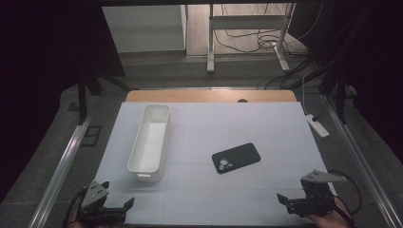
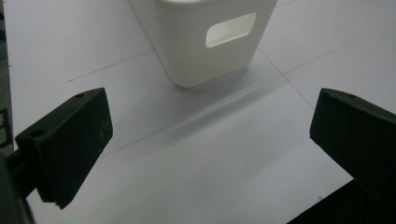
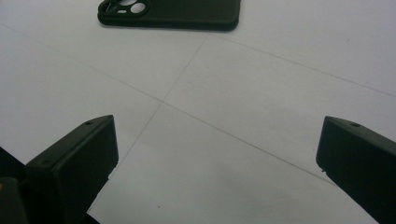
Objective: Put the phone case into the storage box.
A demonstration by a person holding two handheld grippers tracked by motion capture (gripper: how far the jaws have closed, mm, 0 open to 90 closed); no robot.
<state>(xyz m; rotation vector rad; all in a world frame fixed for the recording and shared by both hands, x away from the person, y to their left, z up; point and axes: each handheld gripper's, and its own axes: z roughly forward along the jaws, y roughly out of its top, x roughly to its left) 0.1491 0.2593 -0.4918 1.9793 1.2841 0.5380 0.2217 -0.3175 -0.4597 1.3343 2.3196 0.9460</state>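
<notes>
So here's how we're set up: both tools sit at the near edge of the surface (image 1: 199,142), one at each corner, and neither is holding anything. The left tool (image 1: 116,209) has its jaws spread wide apart, and so does the right tool (image 1: 291,203); in both gripper views there's just bare white sheet between the black jaws.

The thing we care about is the black phone case (image 1: 236,157). It's lying flat, camera cutouts facing up, a bit right of the middle of the surface. From the right tool it's ahead and off to the left, well apart, but clearly closer to that side than to the left tool. In the right gripper view the case (image 3: 170,14) sits at the top, ahead of the open jaws and slightly left of centre.

Its long axis runs slantwise, with the camera end nearer us and to the left, and the other end farther off and to the right. So we reckon the right tool needs to reach forward-left and close across the short width.

The white bin (image 1: 151,142) is a long narrow one standing left of centre, long axis running away from us, well apart from the case. The left tool points at its near end (image 2: 210,37), the one with the handle slot.
</notes>
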